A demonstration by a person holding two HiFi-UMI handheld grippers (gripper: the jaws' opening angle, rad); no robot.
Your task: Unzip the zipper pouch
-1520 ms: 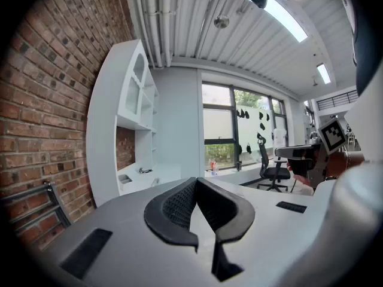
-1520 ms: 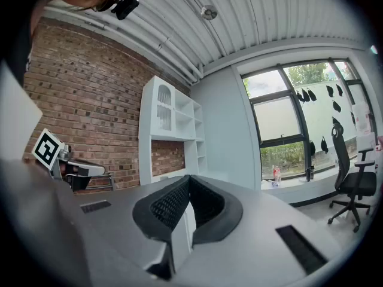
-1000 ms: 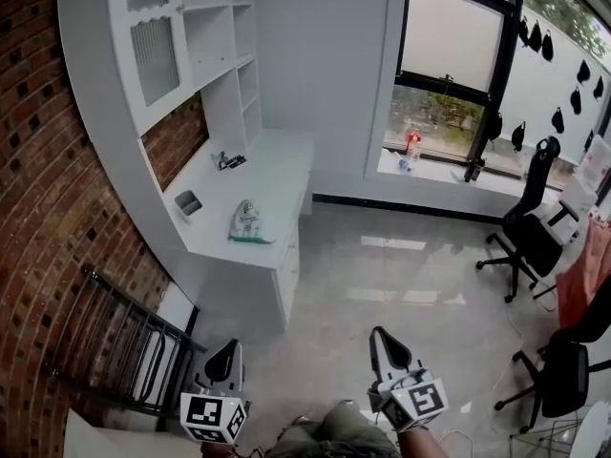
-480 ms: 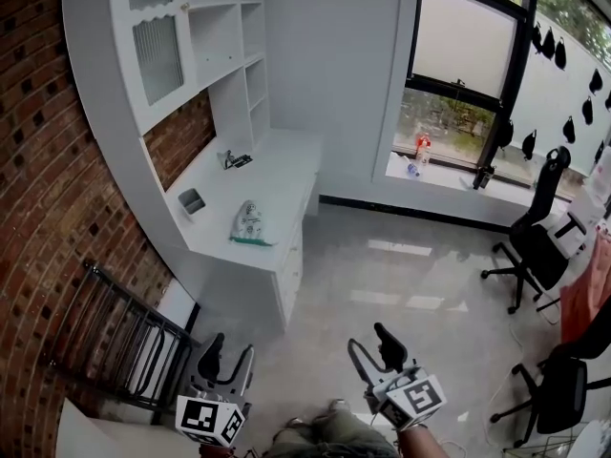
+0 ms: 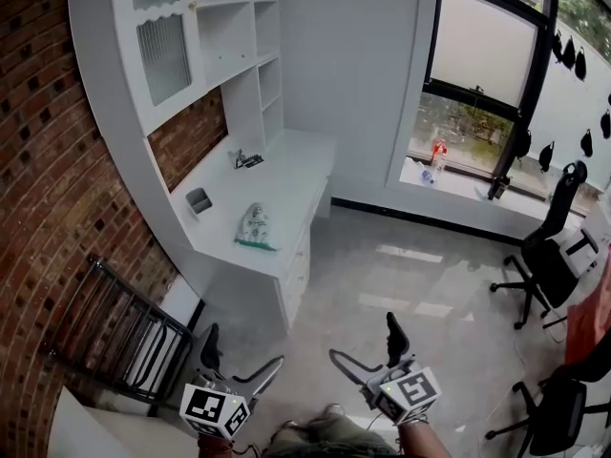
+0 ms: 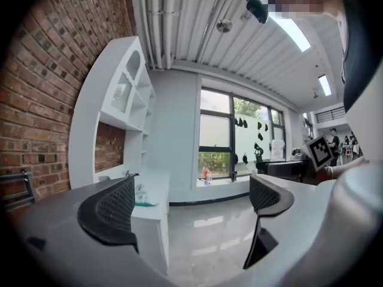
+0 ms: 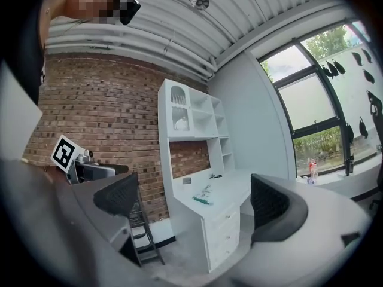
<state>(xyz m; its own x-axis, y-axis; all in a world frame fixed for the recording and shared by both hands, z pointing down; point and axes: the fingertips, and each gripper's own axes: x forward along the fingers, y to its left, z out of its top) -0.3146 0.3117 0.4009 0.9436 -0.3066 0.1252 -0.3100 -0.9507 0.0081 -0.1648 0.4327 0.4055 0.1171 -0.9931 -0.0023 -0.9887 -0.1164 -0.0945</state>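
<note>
The zipper pouch (image 5: 253, 227), clear with a green zipper edge, lies near the front edge of the white desk (image 5: 296, 184), far from both grippers. It also shows small in the left gripper view (image 6: 142, 197) and the right gripper view (image 7: 203, 197). My left gripper (image 5: 242, 351) (image 6: 191, 205) is low in the head view over the floor. Its jaws have just been opening and stand wide apart with nothing between them. My right gripper (image 5: 363, 340) (image 7: 194, 202) is beside it; its jaws have also just been opening, with nothing between them.
A white shelf unit (image 5: 181, 36) rises over the desk against the brick wall. A small grey box (image 5: 199, 200) and a dark item (image 5: 250, 160) sit on the desk. A black rack (image 5: 124, 332) stands at the left, office chairs (image 5: 549, 256) at the right.
Both grippers' jaws went from shut to wide open. Both grippers shifted a little across the floor, and the desk now sits slightly further right in the head view.
</note>
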